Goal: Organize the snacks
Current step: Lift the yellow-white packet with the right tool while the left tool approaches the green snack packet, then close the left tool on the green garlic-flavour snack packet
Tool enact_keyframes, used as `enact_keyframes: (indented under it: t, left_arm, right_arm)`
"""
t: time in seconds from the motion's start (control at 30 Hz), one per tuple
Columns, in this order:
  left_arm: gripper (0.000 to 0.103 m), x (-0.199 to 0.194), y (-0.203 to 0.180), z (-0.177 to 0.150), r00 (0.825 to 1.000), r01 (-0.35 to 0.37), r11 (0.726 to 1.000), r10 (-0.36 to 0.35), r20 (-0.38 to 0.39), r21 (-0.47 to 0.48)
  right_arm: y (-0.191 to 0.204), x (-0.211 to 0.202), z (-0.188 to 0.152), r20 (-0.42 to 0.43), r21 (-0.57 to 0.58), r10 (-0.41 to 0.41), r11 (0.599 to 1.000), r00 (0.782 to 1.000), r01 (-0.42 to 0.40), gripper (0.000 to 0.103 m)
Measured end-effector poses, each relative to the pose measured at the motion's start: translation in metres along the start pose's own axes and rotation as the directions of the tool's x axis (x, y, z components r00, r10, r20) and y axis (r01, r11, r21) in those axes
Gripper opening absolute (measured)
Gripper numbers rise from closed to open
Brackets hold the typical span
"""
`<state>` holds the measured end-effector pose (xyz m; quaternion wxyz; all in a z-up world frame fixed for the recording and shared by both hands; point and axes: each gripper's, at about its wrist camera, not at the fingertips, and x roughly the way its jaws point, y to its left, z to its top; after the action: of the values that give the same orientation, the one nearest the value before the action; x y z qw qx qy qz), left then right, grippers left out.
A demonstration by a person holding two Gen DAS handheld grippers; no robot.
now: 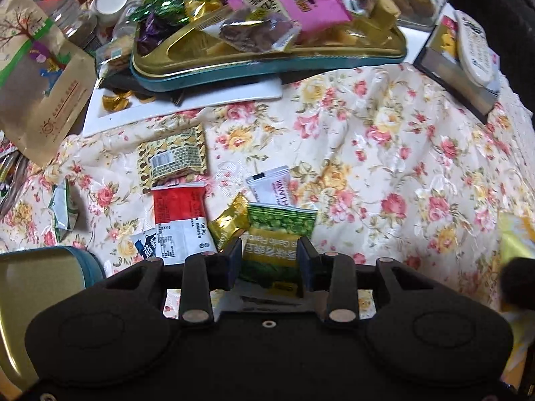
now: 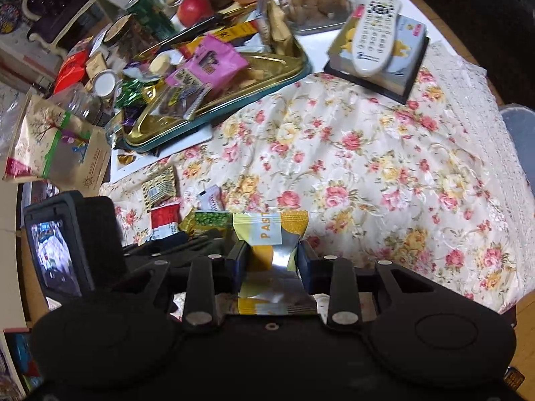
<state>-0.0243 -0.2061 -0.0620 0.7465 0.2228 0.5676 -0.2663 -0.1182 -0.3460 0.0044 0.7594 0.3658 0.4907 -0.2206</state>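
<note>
My left gripper (image 1: 271,257) points steeply down, shut on a green pea packet (image 1: 281,224) whose sides meet both pads. The packet hangs just over a gold candy (image 1: 230,220) and a white sachet (image 1: 272,190) on the floral cloth (image 1: 401,167). A red-and-white packet (image 1: 180,217) and a gold patterned packet (image 1: 174,157) lie to the left. My right gripper (image 2: 272,257) is shut on a yellow-and-white packet (image 2: 267,230), crumpling its silver middle. It hangs beside the green pea packet (image 2: 214,219).
A gold tin tray (image 1: 267,63) with a teal rim holds heaped snacks at the back. An open tin (image 1: 40,284) sits at the lower left. A paper bag (image 1: 43,77), jars and apples (image 2: 194,8) crowd the back left. A remote (image 2: 374,30) rests on a box.
</note>
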Motion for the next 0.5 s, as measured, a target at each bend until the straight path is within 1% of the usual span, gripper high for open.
enact_keyframes:
  t: [0.17, 0.37, 0.43, 0.5]
  left_arm:
    - [0.046, 0.01, 0.0, -0.003, 1.0, -0.005, 1.0, 0.005, -0.027, -0.004]
    - [0.047, 0.019, -0.008, -0.004, 0.999, 0.034, 0.999, -0.034, -0.035, -0.003]
    - [0.05, 0.024, -0.009, -0.004, 0.997, 0.057, 0.998, -0.057, -0.047, -0.012]
    - [0.05, 0.027, -0.009, -0.005, 0.996, 0.059, 0.998, -0.06, -0.06, -0.022]
  right_arm:
    - [-0.006, -0.008, -0.002, 0.009, -0.002, 0.007, 1.0, 1.0, -0.007, 0.035]
    - [-0.006, -0.012, -0.002, 0.009, -0.013, 0.026, 1.0, 1.0, -0.026, 0.035]
    - [-0.006, -0.011, -0.003, 0.004, -0.018, 0.025, 1.0, 1.0, -0.025, 0.035]
    - [-0.008, -0.01, -0.003, -0.004, -0.013, 0.024, 1.0, 1.0, -0.024, 0.035]
